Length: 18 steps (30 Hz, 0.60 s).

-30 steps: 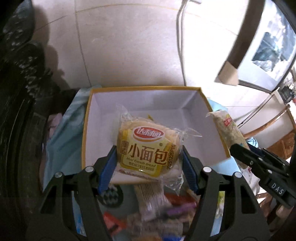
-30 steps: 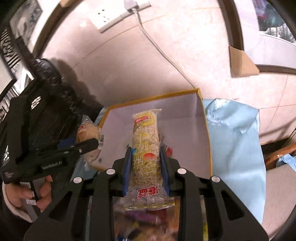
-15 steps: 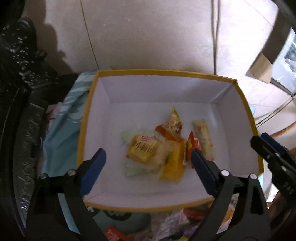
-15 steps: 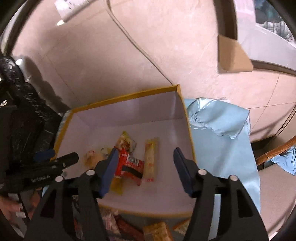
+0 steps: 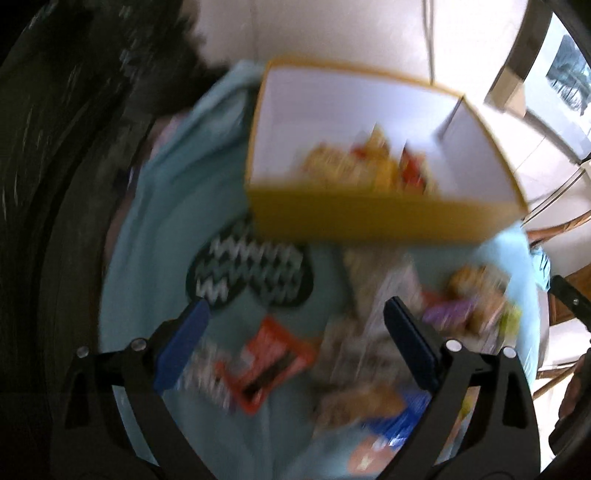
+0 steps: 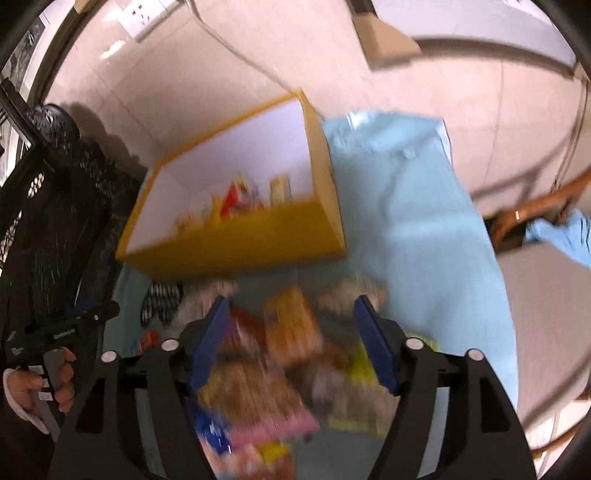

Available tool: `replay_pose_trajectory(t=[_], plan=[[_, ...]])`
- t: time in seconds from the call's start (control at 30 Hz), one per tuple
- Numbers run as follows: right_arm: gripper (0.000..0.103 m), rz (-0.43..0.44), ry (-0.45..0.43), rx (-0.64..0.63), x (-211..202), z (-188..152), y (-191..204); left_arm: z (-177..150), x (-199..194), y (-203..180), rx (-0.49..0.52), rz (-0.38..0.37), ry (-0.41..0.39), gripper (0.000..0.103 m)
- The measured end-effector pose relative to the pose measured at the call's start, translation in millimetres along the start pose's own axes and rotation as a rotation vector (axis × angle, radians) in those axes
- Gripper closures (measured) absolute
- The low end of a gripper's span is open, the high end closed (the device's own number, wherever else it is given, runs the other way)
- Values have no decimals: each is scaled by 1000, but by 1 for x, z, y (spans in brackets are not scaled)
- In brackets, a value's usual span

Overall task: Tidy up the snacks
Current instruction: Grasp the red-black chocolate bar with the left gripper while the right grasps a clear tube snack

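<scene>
Place: we take this for a home, a lived-in room.
Floor: large pale tiles [image 6: 369, 96].
Wall fitting: white socket [image 6: 142, 18] with a cable [image 6: 236, 48] trailing from it.
Furniture: curved wooden chair frame [image 6: 532, 210], blue cloth draped on it.
Surface: light blue cloth [image 6: 424, 221] spread under a yellow box [image 6: 236, 243] and loose snacks [image 6: 291, 328].
Window: glazed pane [image 5: 565, 70] at the edge.
</scene>
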State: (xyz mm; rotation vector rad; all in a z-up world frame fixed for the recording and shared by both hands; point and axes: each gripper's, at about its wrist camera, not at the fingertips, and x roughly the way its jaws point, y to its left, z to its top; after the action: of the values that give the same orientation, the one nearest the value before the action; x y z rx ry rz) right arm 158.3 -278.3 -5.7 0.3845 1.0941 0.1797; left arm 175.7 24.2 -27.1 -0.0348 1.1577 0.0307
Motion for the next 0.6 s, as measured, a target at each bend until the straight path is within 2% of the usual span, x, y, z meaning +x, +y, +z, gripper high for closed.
replay_pose_trajectory(t=[0.13, 0.27, 0.53, 0.6], plan=[[29, -5, 51, 14, -2, -35, -5, -40, 20, 21, -54, 17, 87, 6], [29, -4, 96, 30, -1, -60, -9, -59, 31, 29, -47, 44, 95, 6], [28, 5, 98, 62, -5, -61, -14, -56, 60, 26, 63, 75, 107, 7], [28, 7, 103, 72, -3, -60, -17, -51, 69, 24, 84, 68, 119, 10]])
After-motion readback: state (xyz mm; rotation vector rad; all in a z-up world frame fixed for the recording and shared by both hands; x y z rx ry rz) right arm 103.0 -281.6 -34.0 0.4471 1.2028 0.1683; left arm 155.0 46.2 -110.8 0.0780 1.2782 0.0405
